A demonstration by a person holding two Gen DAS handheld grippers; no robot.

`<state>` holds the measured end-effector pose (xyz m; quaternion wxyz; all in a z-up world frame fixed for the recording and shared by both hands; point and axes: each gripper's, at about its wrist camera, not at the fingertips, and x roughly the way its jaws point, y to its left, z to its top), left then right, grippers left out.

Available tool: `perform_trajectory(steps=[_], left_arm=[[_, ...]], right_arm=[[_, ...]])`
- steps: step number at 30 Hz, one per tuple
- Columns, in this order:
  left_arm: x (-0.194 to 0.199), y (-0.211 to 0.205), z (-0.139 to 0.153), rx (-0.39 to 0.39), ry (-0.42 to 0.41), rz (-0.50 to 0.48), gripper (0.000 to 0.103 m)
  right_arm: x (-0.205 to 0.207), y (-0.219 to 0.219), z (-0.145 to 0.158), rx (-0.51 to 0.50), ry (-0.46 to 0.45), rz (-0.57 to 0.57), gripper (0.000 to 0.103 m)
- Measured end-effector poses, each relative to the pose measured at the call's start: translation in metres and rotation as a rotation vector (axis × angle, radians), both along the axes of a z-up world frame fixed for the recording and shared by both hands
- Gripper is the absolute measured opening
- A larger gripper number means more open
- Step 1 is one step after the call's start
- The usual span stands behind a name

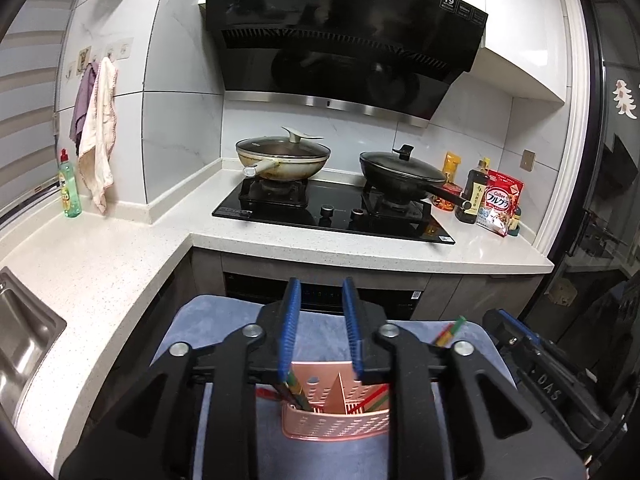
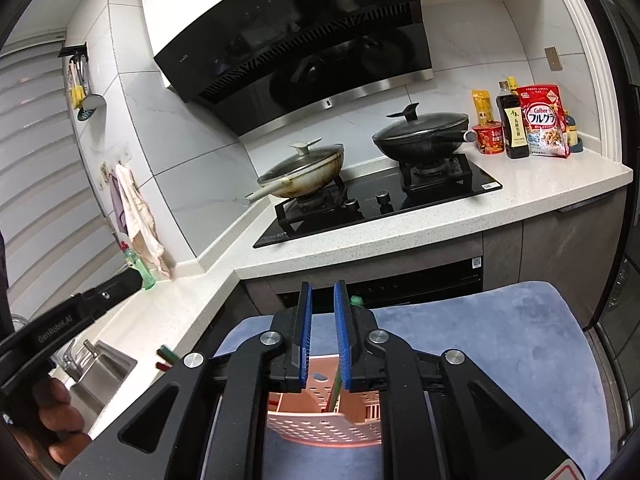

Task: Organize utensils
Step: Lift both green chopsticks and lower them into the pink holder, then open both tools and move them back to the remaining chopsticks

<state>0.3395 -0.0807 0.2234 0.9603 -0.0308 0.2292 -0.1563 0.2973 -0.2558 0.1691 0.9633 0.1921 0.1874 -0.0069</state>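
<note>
Below, both ribbed blue tools (left (image 1: 320,312) empty, right (image 2: 323,312) pinching a chopstick (image 2: 335,390)) hover over the perforated pink holder (image 1: 336,424).

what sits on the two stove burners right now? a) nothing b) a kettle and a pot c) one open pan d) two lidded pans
d, a cream pan with a glass lid sits on the left burner and a black pan with a dark lid on the right one of the stove.
</note>
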Motion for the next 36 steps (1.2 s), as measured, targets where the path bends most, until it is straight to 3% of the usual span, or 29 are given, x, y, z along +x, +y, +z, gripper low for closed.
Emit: perform_trajectory(steps=[4, 15, 28, 36], left_arm=[[-0.007, 0.004, 0.000, 0.016, -0.003, 0.016, 0.030], [-0.035, 0.017, -0.008, 0.060, 0.017, 0.055, 0.032], [-0.078, 0.035, -0.035, 0.107, 0.082, 0.070, 0.035], [-0.118, 0.058, -0.068, 0.136, 0.130, 0.088, 0.035]], right_arm=[[-0.011, 0.005, 0.004, -0.020, -0.006, 0.008, 0.019], [-0.047, 0.015, -0.003, -0.041, 0.027, 0.030, 0.021], [-0.104, 0.034, -0.024, -0.088, 0.084, 0.054, 0.022], [-0.152, 0.054, -0.043, -0.153, 0.133, 0.070, 0.022]])
